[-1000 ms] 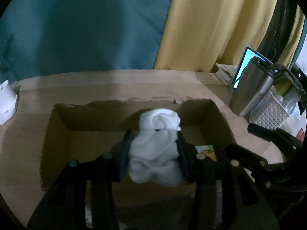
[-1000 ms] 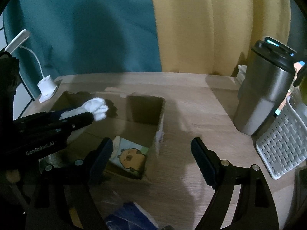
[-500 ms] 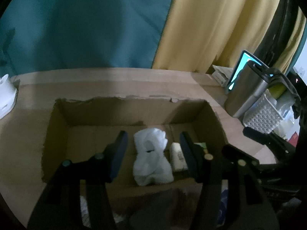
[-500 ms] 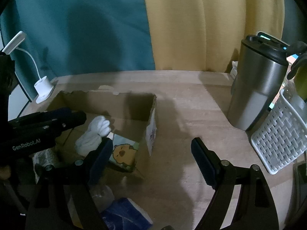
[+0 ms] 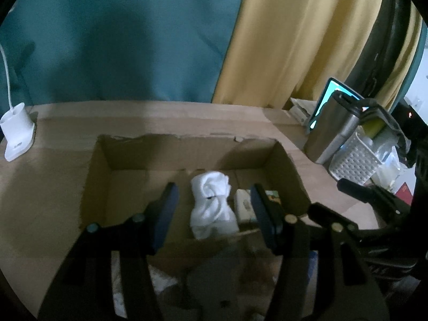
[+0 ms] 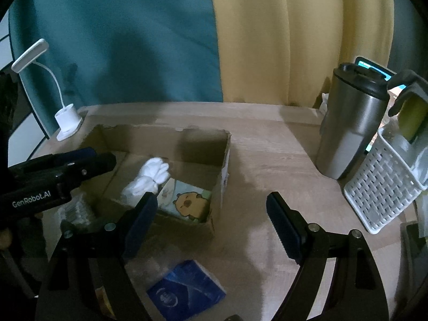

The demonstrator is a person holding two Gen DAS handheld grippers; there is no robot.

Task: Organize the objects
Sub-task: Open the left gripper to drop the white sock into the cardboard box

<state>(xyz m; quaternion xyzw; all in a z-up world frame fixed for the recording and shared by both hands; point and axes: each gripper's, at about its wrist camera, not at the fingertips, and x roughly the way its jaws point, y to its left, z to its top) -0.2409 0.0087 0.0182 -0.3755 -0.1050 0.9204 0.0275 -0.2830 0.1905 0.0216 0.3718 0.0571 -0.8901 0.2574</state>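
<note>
A rolled white sock (image 5: 212,203) lies loose on the floor of the open cardboard box (image 5: 96,176). My left gripper (image 5: 214,190) hangs over it, open, with both pads well clear of the sock. From the right wrist view the sock (image 6: 149,176) rests beside a cartoon-printed pack (image 6: 187,200) inside the box (image 6: 224,165), and the left gripper (image 6: 101,157) reaches in from the left. My right gripper (image 6: 210,196) is open and holds nothing, above the table at the box's near right corner. A blue packet (image 6: 184,291) lies on the table below it.
A white lamp base (image 5: 16,125) stands at the table's far left. A steel tumbler (image 6: 350,125) and a white slotted basket (image 6: 382,187) crowd the right side, with a lit screen (image 5: 334,93) behind. Teal and yellow curtains close off the back.
The left gripper opened and let go of the sock, which dropped to the box floor. Both grippers drew back slightly from the box.
</note>
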